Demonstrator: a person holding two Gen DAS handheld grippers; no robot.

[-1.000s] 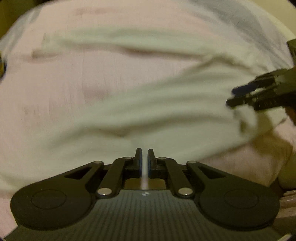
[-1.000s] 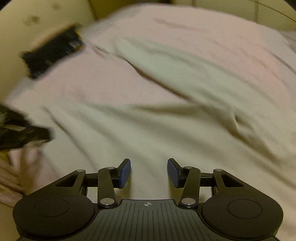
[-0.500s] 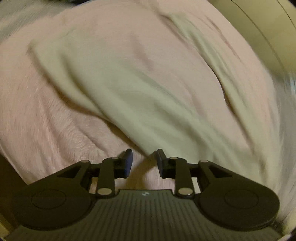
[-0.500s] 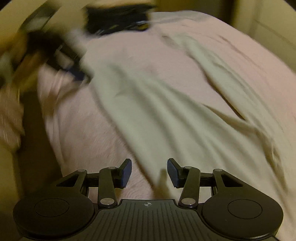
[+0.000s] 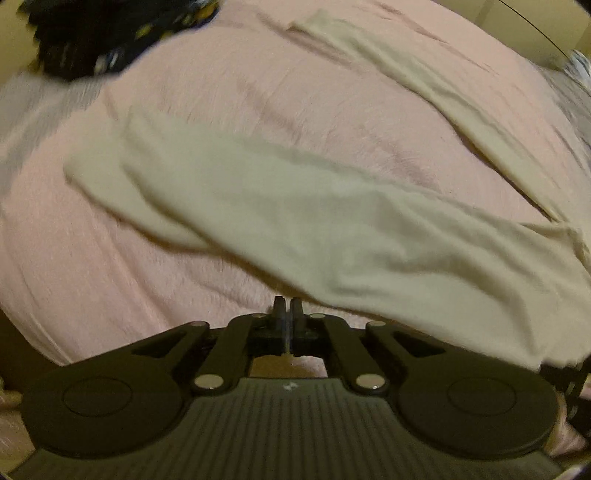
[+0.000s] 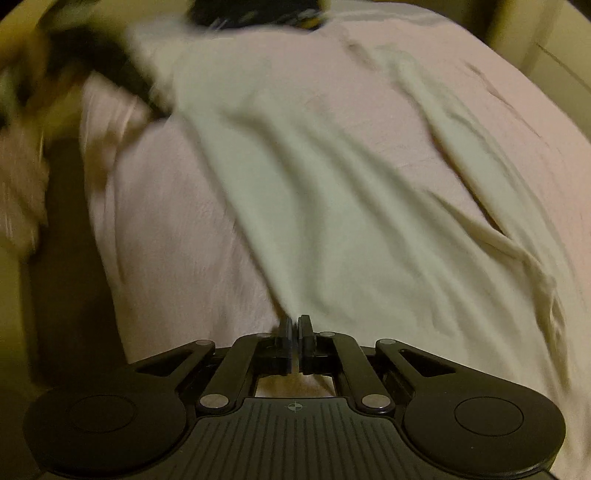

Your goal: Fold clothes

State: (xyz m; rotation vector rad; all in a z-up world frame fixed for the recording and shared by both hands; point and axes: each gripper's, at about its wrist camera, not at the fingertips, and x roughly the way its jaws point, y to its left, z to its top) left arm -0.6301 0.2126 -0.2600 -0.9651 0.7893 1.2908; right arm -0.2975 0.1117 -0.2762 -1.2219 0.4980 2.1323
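Both claws have bitten down. The left claw (image 5: 287,306) sits with its jaws pressed together at the near edge of the cream garment (image 5: 332,229), which lies spread across the pink bedspread (image 5: 258,85). The right claw (image 6: 294,325) is likewise clamped at the near hem of the garment (image 6: 332,184); whether cloth is truly pinched between either pair of pads is hard to tell in the blur. Both point steeply down at the bed. The step in hand looks like taking two edge points for a fold. To do it well, the person should lift both claws together, keep the hem taut and carry it over evenly. A dark patterned bundle (image 5: 110,33) lies at the far side, well apart.
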